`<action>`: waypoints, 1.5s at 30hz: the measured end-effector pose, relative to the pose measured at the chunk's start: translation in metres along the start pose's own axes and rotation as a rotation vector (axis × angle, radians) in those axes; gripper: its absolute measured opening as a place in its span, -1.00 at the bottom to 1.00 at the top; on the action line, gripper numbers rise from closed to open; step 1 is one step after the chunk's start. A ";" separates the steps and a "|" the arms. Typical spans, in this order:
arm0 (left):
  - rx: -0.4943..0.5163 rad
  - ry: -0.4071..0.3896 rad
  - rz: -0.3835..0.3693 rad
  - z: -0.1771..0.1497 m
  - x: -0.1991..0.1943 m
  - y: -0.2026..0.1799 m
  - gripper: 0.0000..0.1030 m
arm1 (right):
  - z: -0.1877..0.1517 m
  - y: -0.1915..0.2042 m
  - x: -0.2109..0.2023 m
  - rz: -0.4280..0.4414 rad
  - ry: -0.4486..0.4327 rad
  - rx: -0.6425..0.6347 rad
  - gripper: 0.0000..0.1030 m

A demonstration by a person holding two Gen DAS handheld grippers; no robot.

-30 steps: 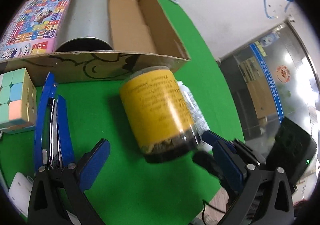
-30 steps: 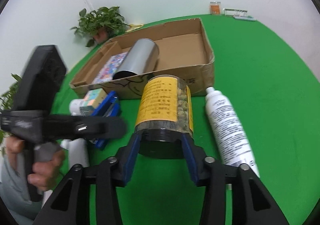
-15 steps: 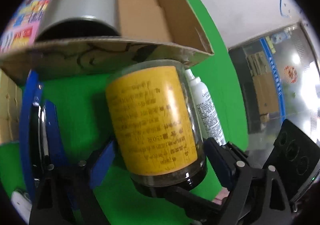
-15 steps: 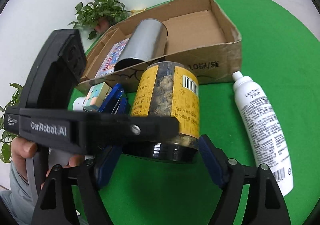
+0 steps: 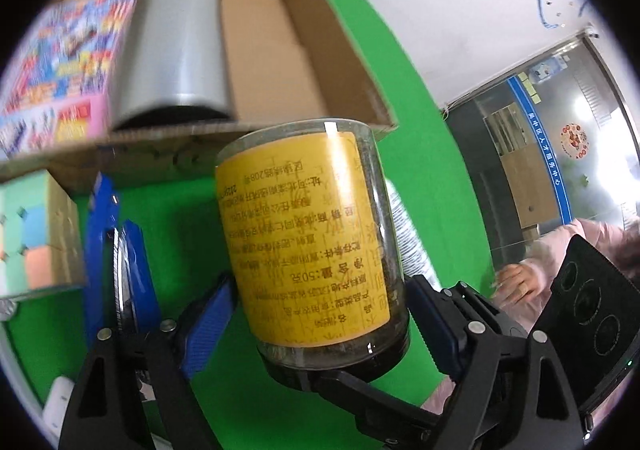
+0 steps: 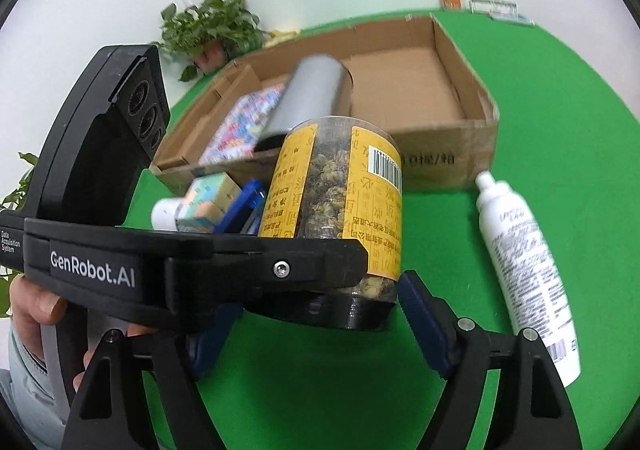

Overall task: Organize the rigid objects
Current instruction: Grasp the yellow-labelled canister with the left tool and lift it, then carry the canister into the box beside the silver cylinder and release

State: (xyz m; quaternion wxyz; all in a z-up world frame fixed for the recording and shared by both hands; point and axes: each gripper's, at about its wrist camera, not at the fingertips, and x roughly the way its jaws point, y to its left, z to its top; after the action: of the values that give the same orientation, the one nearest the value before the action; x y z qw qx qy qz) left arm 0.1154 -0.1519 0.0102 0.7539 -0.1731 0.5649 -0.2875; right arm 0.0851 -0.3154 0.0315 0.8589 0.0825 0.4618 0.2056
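Frame centre: clear cylindrical jar (image 5: 308,238) with yellow paper label and black lid, long axis tilted up towards the cardboard box (image 5: 304,50). Left gripper (image 5: 320,314) apparently clamps it; right gripper (image 6: 316,314) spread around the lid.

jar (image 5: 312,234): glossy clear plastic, paper label | box (image 6: 444,154): matt cardboard | can (image 5: 176,46): brushed metal

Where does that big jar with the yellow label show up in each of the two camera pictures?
Left wrist view: the jar fills the centre, lid end nearest the camera.
Right wrist view: the jar stands centre, partly behind the black handle.
Shared landmark: the cardboard box just behind it.
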 end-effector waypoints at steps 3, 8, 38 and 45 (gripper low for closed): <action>0.033 -0.044 0.002 0.002 -0.015 -0.011 0.66 | 0.008 0.008 -0.015 -0.002 -0.046 -0.023 0.50; 0.074 -0.092 -0.004 0.011 -0.033 -0.019 0.66 | 0.023 0.018 -0.037 -0.012 -0.102 -0.060 0.50; 0.039 -0.096 0.000 0.111 -0.027 0.007 0.66 | 0.118 -0.001 -0.006 -0.004 -0.075 -0.090 0.49; -0.004 -0.047 0.026 0.128 -0.009 0.023 0.66 | 0.140 -0.012 0.029 0.020 -0.020 -0.069 0.49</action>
State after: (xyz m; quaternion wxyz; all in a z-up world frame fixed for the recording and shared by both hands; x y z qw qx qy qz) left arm 0.2406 -0.1369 0.0418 0.7704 -0.1738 0.5497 -0.2722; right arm 0.2184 -0.3068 0.0836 0.8636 0.0595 0.4451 0.2291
